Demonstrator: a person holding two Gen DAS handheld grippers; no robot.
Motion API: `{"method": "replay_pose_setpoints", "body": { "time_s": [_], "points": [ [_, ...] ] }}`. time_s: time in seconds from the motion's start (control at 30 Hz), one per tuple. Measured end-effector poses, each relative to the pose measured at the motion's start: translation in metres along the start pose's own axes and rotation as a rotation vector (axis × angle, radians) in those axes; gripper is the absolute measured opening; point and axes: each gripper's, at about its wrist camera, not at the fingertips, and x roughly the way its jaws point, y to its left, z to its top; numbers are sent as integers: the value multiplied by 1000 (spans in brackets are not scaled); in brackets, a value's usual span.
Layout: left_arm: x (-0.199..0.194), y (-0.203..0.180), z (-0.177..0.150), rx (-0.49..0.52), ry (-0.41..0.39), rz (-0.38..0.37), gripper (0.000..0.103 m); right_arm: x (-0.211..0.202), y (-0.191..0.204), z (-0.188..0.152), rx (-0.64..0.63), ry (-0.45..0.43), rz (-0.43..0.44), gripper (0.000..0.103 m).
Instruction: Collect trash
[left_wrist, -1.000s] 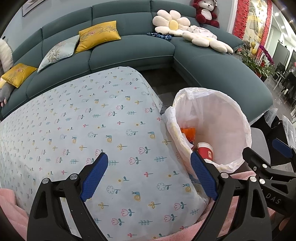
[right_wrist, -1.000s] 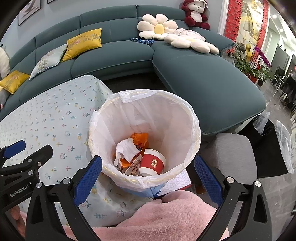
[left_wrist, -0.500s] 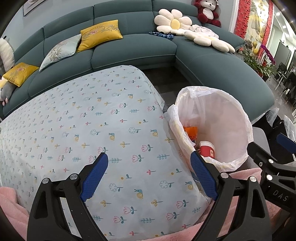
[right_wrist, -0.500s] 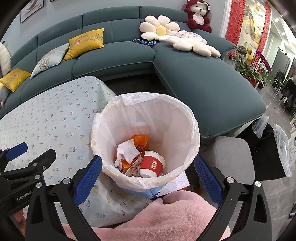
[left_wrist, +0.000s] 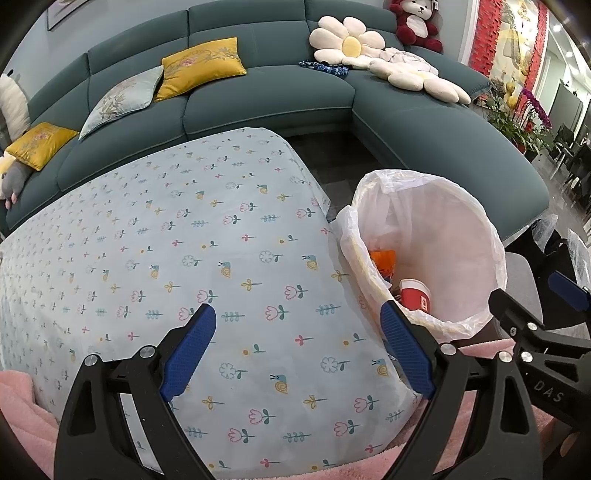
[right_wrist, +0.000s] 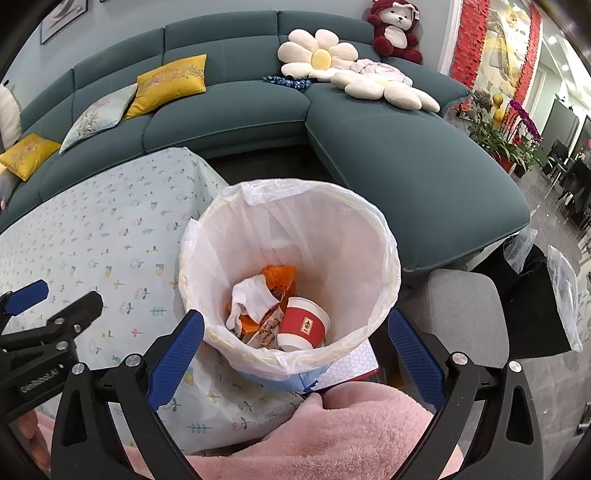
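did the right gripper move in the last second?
Yes, slightly. In the right wrist view the bin and sofa sit a little lower in frame than before, so the right gripper tilted or drifted a bit, staying open over the bin.

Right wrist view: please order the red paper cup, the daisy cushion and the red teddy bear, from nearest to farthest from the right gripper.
1. Red paper cup, inside the bin, just ahead.
2. Daisy cushion, on the sofa seat.
3. Red teddy bear, atop the sofa back, right of the cushion.

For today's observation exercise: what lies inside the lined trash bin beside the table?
In the trash bin: a red paper cup on its side, crumpled white paper, an orange wrapper and a printed packet. Anything beneath this pile is covered.
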Motion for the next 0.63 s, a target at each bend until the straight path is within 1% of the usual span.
{"method": "replay_pose_setpoints", "body": {
  "time_s": [0.43, 0.63],
  "points": [
    [3, -6, -2, 16, 10, 5, 86, 5, -5, -2, 17, 11, 2, 96],
    [5, -7, -4, 15, 18, -10, 86, 7, -8, -3, 24, 14, -2, 96]
  ]
}}
